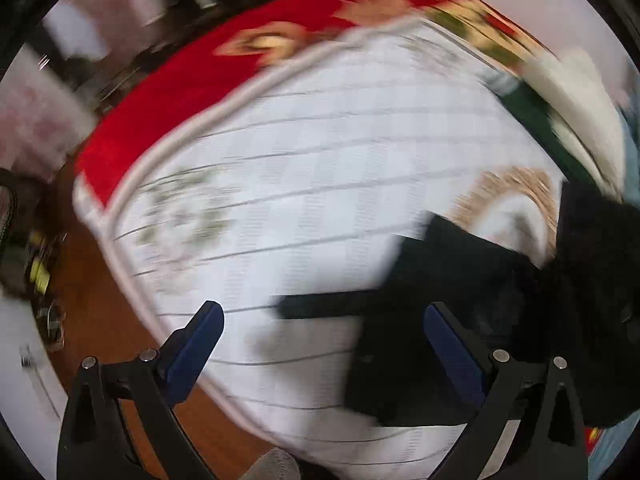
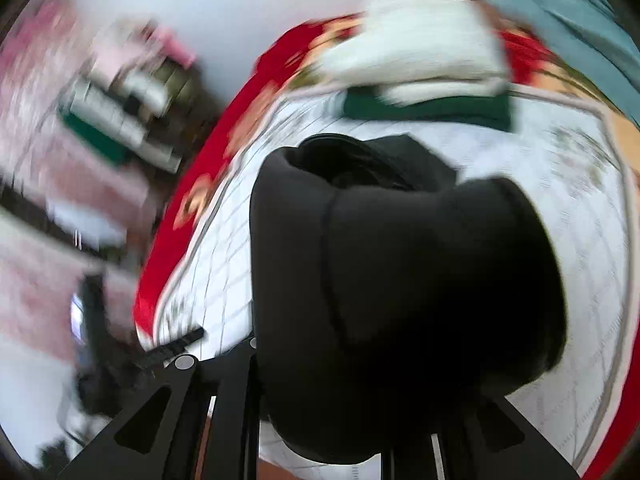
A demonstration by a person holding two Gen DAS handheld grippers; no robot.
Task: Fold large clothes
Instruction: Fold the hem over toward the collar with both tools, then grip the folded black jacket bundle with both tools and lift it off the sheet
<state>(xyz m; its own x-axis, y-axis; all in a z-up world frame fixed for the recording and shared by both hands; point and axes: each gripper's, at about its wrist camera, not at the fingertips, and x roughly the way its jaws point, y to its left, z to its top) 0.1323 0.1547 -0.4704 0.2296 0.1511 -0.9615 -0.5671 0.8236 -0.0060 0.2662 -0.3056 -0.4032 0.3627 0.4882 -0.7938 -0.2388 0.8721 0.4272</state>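
The left gripper (image 1: 322, 336) has its fingers (image 1: 194, 354) spread wide, gripping nothing, over a white checked quilt (image 1: 320, 168) edged by a red blanket (image 1: 168, 100). The black garment (image 1: 500, 300) lies by its right finger. In the right wrist view, this garment (image 2: 400, 280) bulges over the right gripper, hiding its fingers; their state cannot be told. Beyond sit folded white (image 2: 420, 48) and green clothes (image 2: 432, 112).

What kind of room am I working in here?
Probably a bedroom at home: the work surface looks like a bed with a white gridded cover over a red patterned blanket, folded clothes stacked on it, and a wooden floor beside it.
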